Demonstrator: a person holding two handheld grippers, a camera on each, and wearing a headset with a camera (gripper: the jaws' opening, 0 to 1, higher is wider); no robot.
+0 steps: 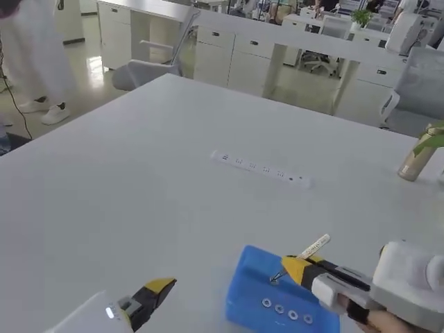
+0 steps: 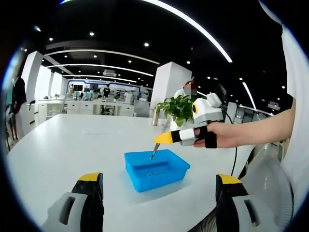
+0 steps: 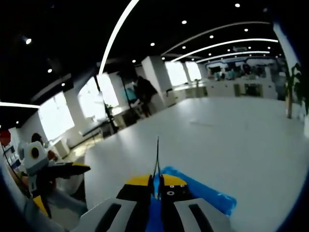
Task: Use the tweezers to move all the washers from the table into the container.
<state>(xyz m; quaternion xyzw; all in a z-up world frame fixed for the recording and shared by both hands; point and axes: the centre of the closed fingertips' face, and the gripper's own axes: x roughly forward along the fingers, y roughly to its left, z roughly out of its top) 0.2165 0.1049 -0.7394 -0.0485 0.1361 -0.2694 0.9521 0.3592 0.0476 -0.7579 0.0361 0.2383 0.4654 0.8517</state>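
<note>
A blue container (image 1: 251, 276) sits near the table's front edge with several washers (image 1: 279, 309) lying in a row inside it. My right gripper (image 1: 290, 263) is shut on a pair of tweezers (image 1: 312, 248). The tweezers point down into the container's near corner, and I cannot tell if their tips hold anything. In the right gripper view the tweezers (image 3: 157, 157) stick out between the shut jaws over the container (image 3: 207, 195). My left gripper (image 1: 158, 290) hovers open left of the container, with nothing between its jaws. In the left gripper view its own jaws (image 2: 157, 186) stand wide apart before the container (image 2: 161, 175).
A white power strip (image 1: 260, 168) lies mid-table. A bottle with a plant (image 1: 418, 158) stands at the right edge. White desks and a chair (image 1: 149, 66) stand beyond the table's far edge. The tabletop (image 1: 139, 180) is plain white.
</note>
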